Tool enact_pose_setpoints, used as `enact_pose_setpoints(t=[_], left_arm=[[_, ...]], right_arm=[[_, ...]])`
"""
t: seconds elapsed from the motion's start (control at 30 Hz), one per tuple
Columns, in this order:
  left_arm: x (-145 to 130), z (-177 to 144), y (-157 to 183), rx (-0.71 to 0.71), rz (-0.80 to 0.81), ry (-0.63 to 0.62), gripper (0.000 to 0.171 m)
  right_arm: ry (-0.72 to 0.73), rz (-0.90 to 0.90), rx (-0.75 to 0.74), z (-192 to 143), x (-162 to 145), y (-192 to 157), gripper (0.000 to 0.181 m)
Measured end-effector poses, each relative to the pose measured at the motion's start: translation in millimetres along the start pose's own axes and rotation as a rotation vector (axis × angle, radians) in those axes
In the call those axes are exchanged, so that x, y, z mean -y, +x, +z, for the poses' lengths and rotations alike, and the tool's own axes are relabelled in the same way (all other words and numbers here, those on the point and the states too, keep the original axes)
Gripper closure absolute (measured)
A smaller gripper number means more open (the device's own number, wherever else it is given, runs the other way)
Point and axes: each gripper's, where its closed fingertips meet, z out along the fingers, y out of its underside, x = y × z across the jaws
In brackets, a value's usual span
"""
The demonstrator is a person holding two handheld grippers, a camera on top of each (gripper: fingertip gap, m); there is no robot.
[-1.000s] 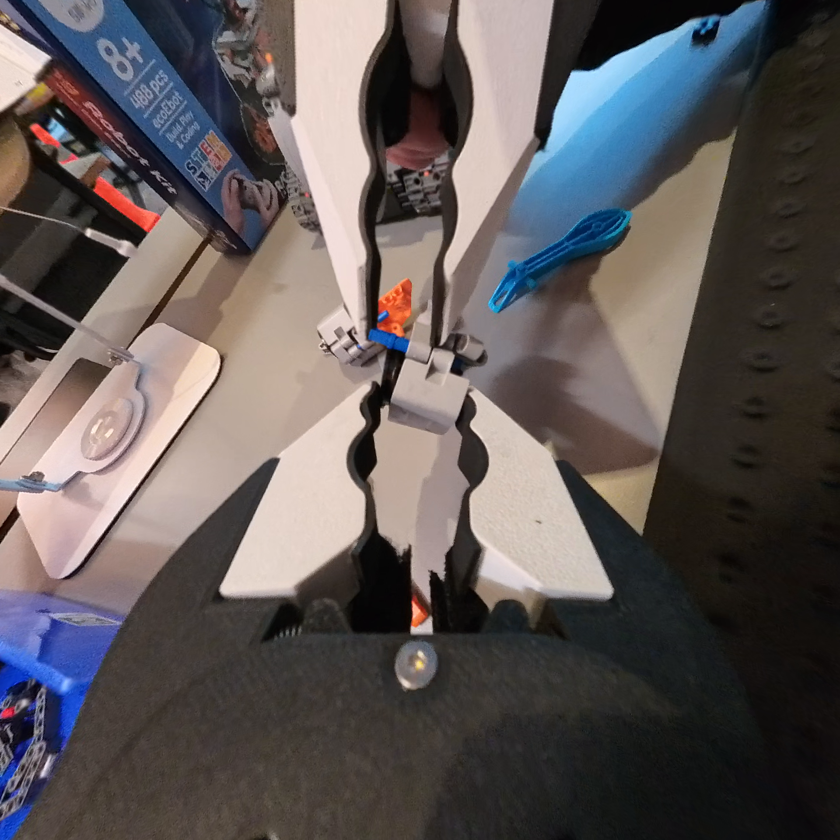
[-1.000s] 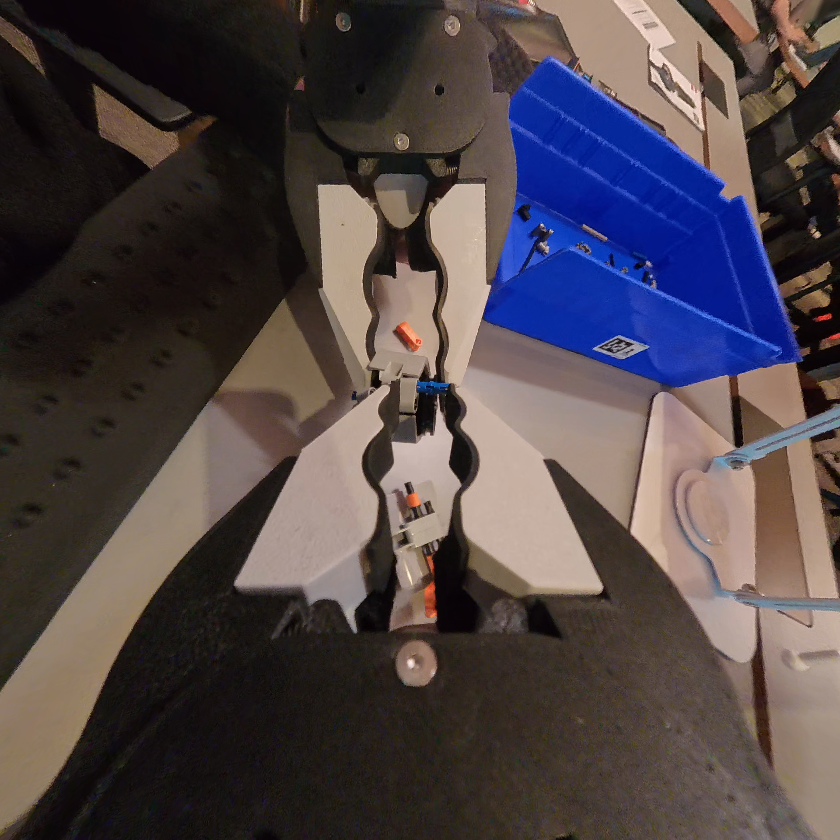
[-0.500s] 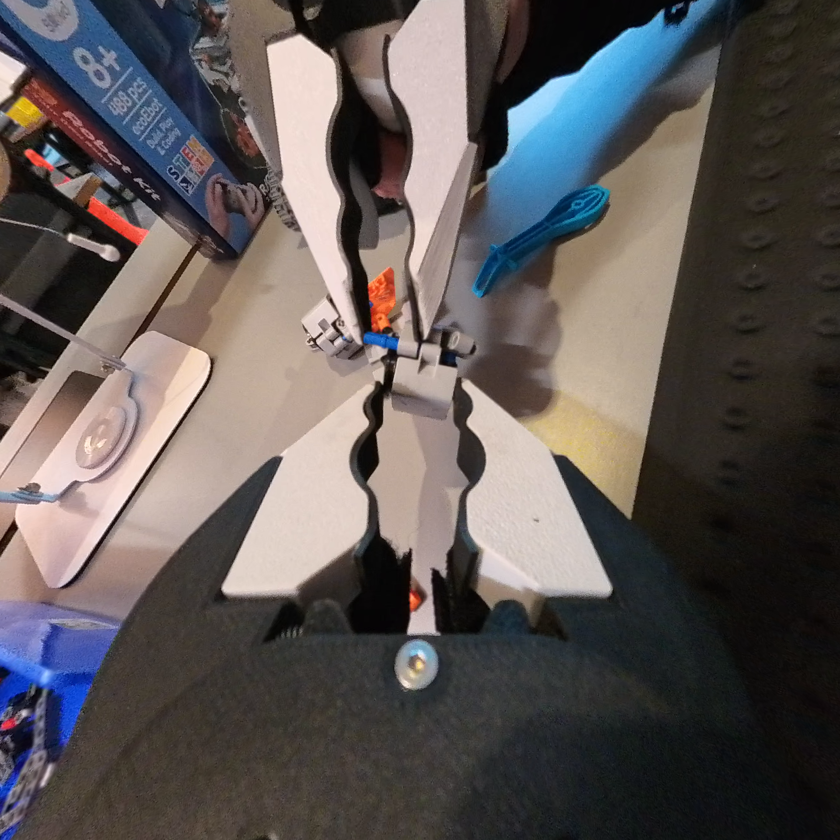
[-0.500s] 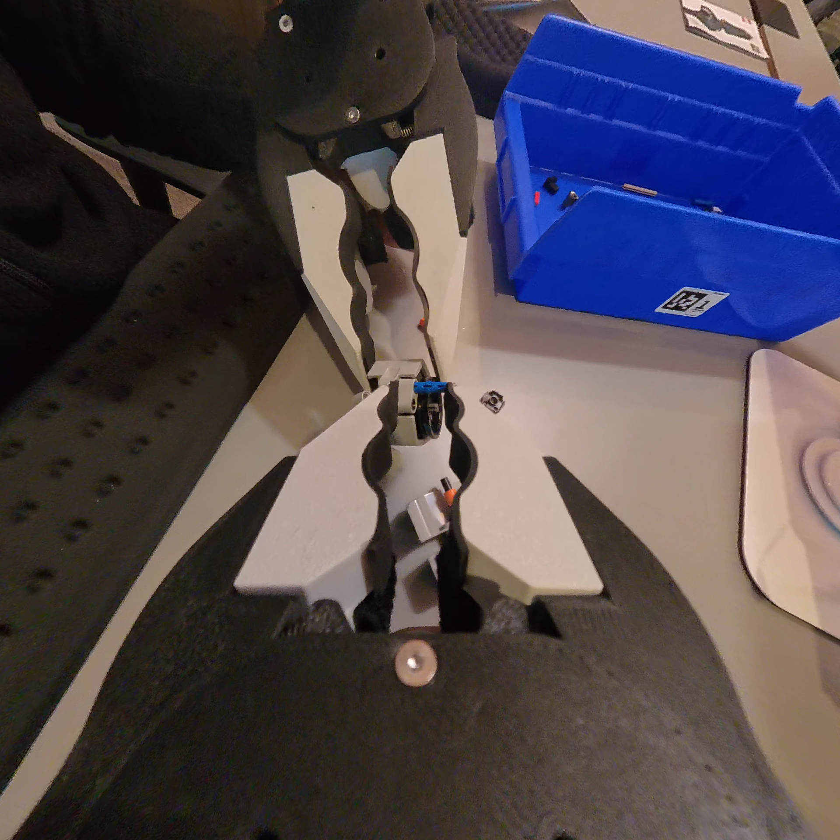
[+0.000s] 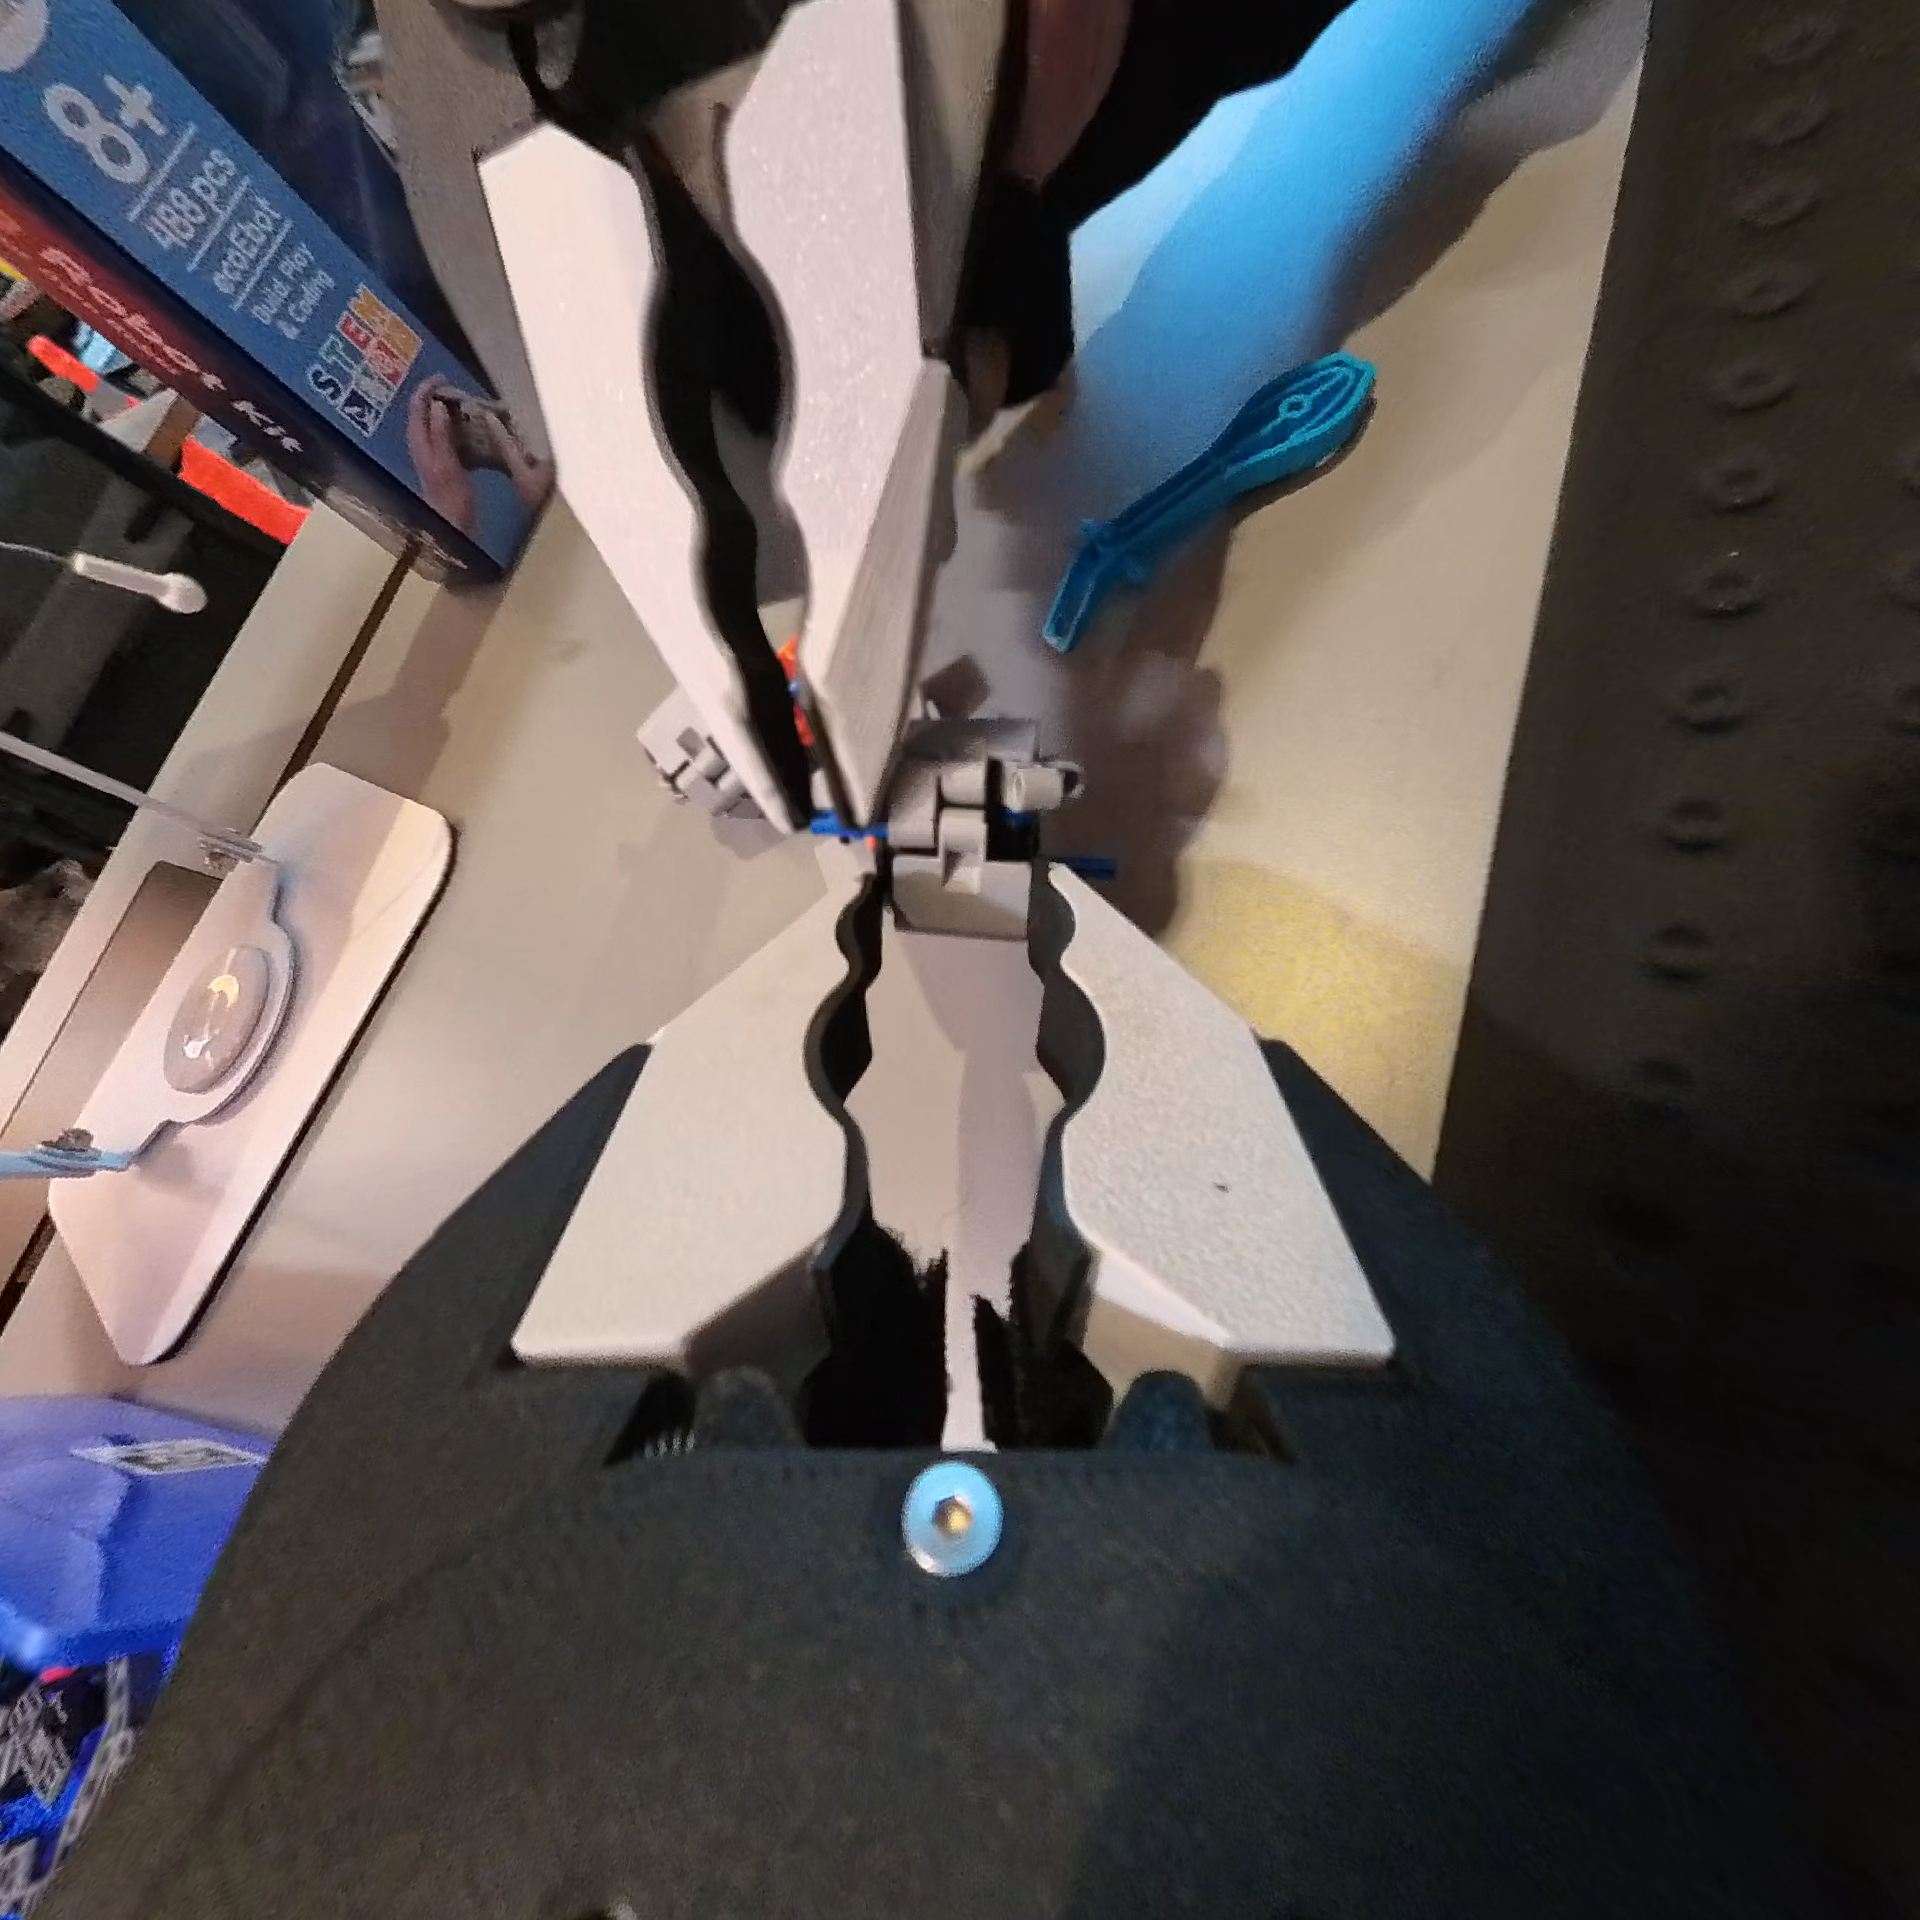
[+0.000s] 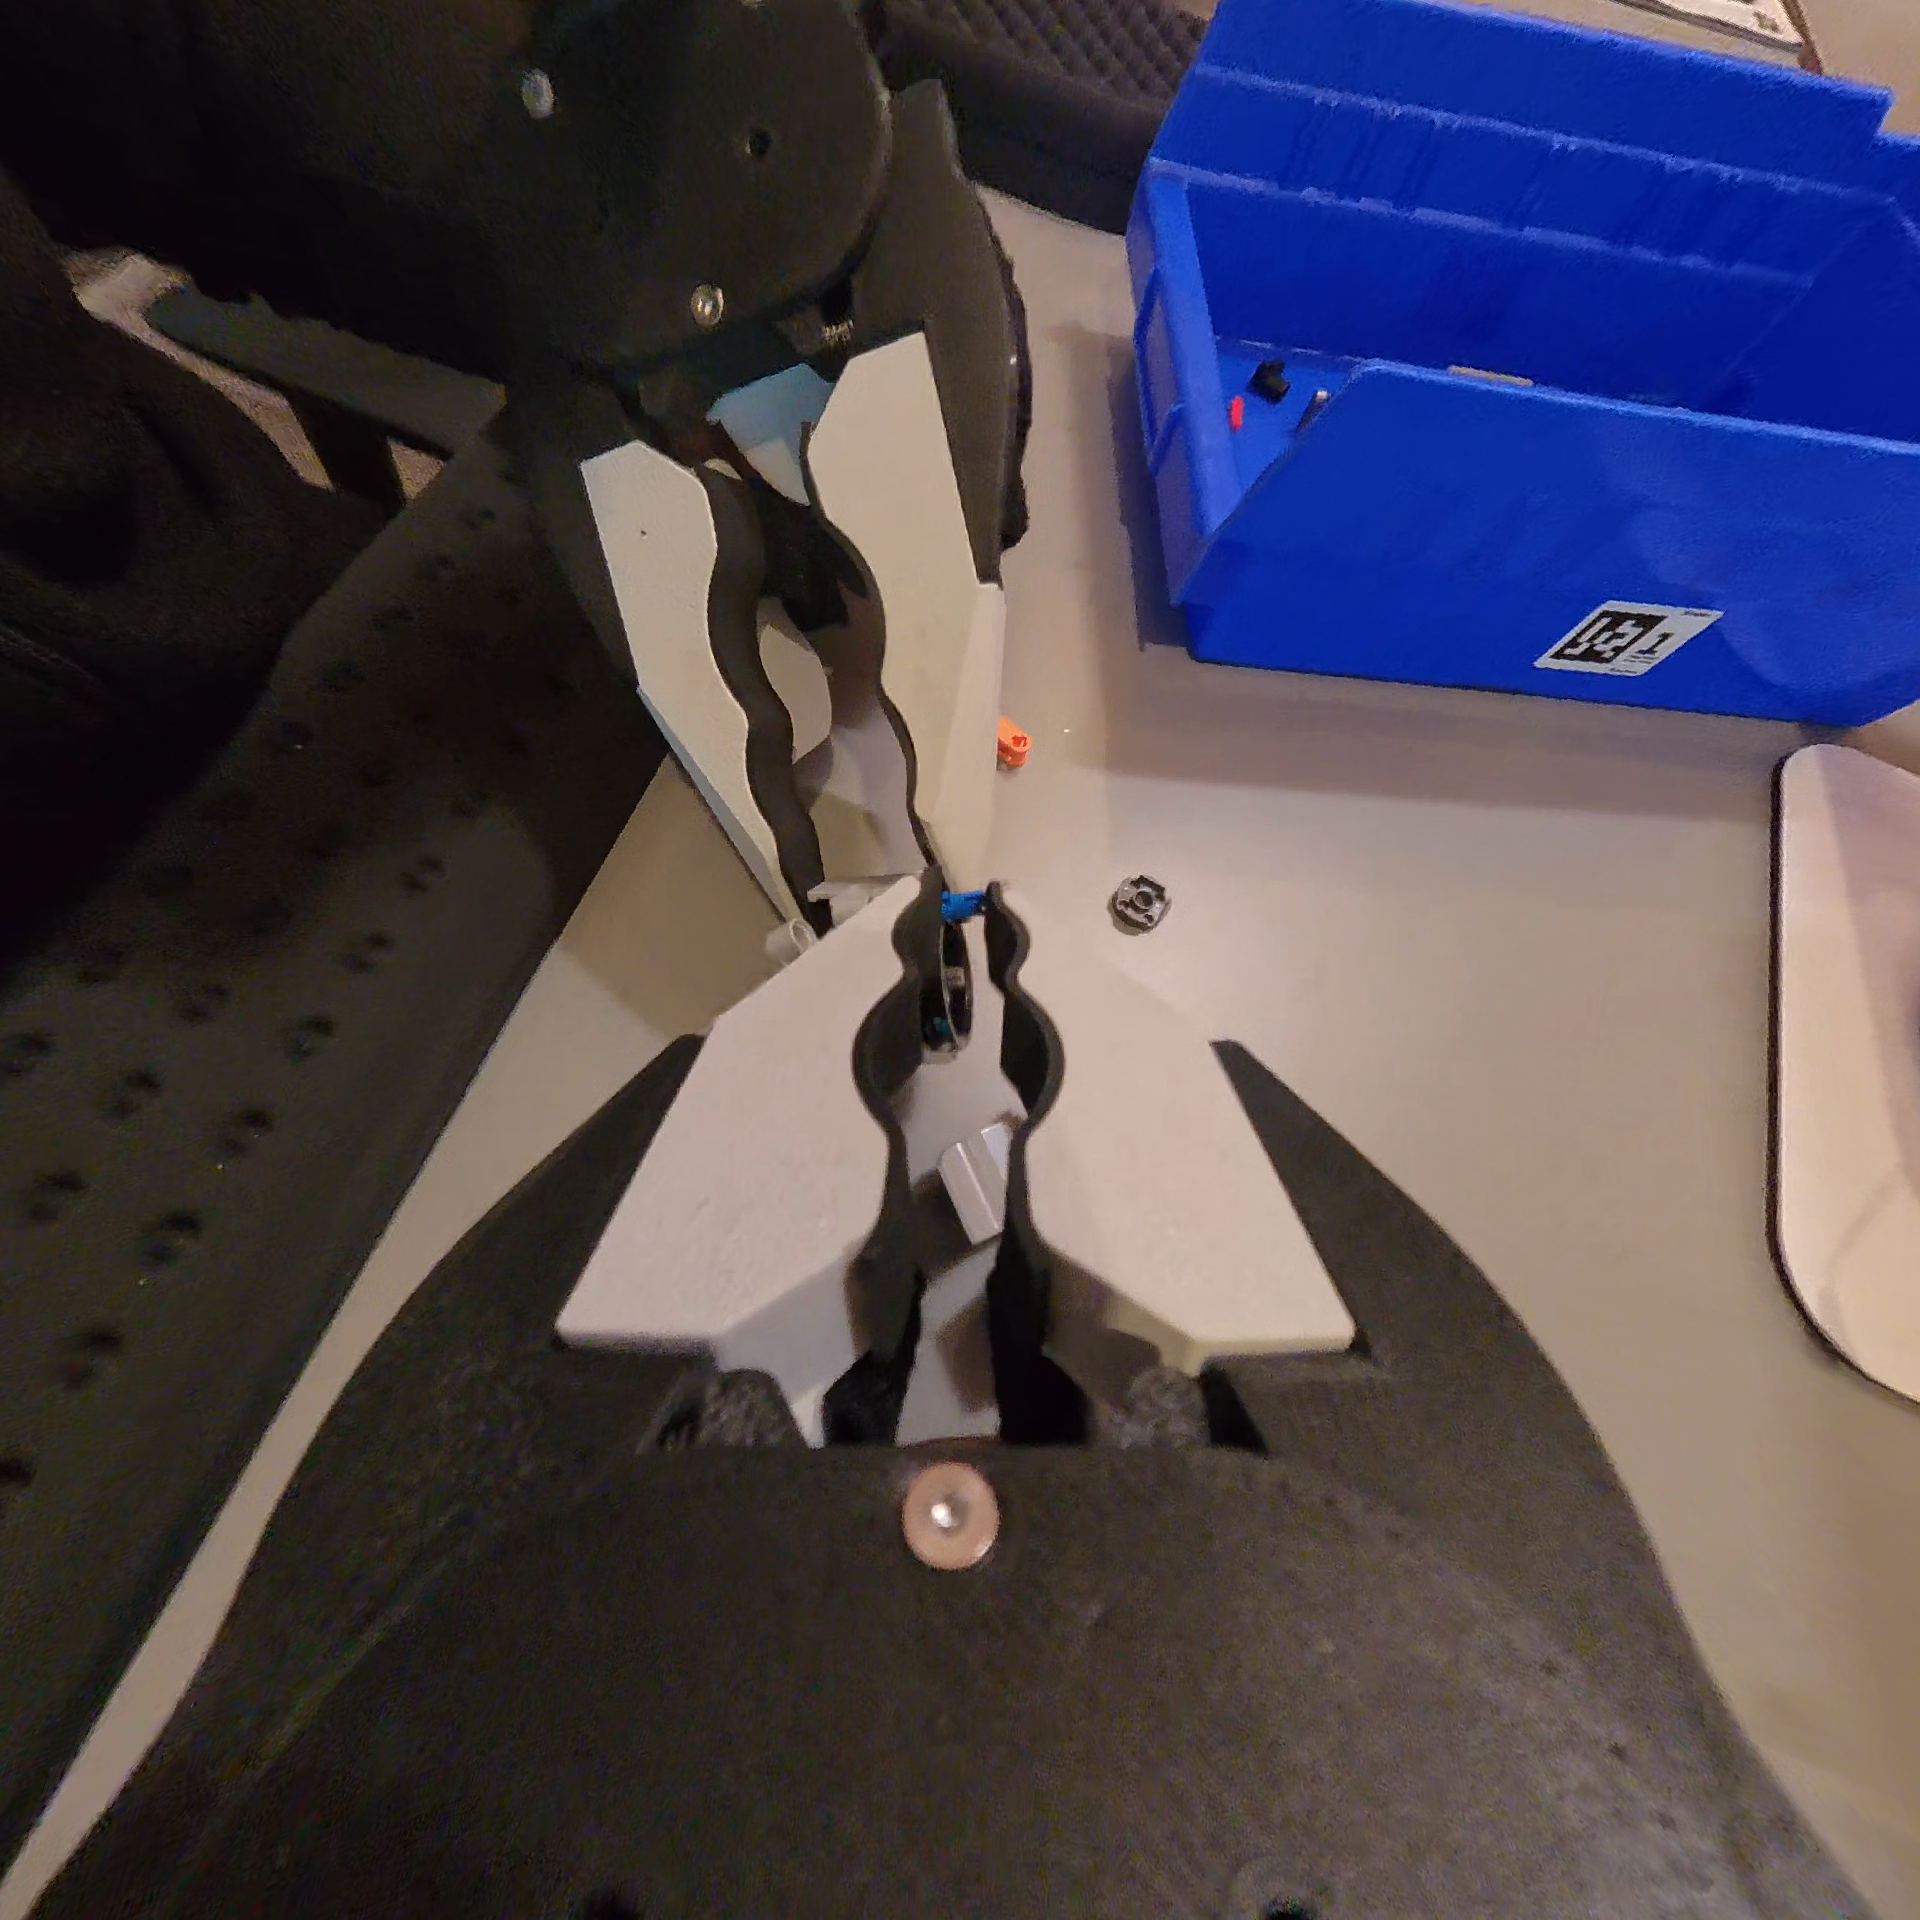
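My left tongs clamped a grey brick assembly; my right tongs pinched its blue pin, near the blue bin.

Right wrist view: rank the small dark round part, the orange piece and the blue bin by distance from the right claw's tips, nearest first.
From the right claw:
1. Small dark round part, on the table just right of the tips.
2. Orange piece, farther ahead, beside the other claw's finger.
3. Blue bin, farthest, at upper right.
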Motion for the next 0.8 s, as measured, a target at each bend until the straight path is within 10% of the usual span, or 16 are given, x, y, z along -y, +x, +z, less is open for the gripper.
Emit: enact_pose_setpoints(t=[0.8], left_arm=[[6,11,23,0.068,0.451,-0.097,0.145]], right_arm=[[-0.119,0.000,0.244,-13,-20,-35,0.179]])
